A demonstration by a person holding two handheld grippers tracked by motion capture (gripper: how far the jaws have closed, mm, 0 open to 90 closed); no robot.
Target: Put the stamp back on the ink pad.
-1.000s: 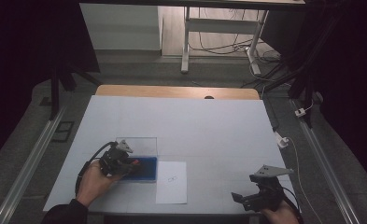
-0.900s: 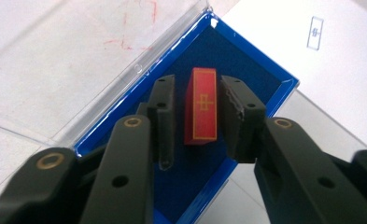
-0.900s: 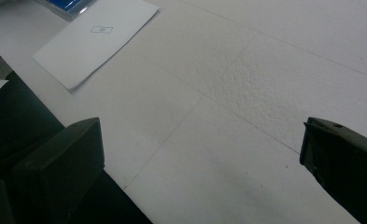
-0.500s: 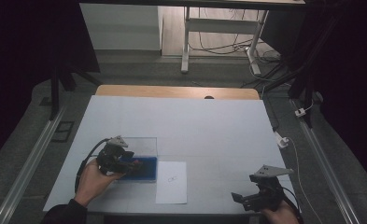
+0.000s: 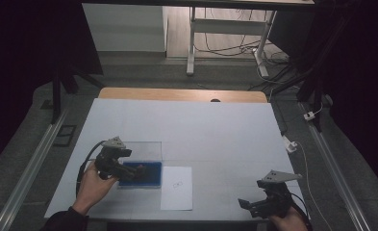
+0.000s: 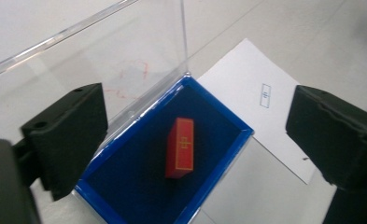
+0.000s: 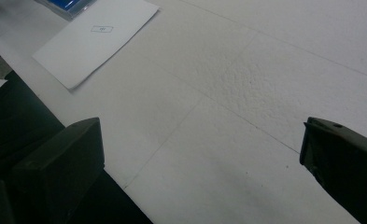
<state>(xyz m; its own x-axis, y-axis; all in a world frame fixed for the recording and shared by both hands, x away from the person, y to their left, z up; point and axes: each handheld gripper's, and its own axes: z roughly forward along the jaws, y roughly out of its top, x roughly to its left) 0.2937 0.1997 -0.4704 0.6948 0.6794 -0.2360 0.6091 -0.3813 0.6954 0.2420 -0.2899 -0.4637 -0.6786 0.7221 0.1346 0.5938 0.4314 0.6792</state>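
White worktop [image 5: 215, 134] carries everything. Near right, the right gripper [image 5: 254, 206] hangs wide open, holding nothing. Near left, the left gripper [image 5: 129, 169], fingers wide apart, hovers above a red box [image 6: 181, 147] lying in a blue tray [image 6: 130, 186], beside white paper [image 5: 177, 187].

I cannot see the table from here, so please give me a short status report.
Left gripper open, over the blue box. Red case lies inside, clear lid up. Right gripper open, at near edge. Paper sheet beside the box.
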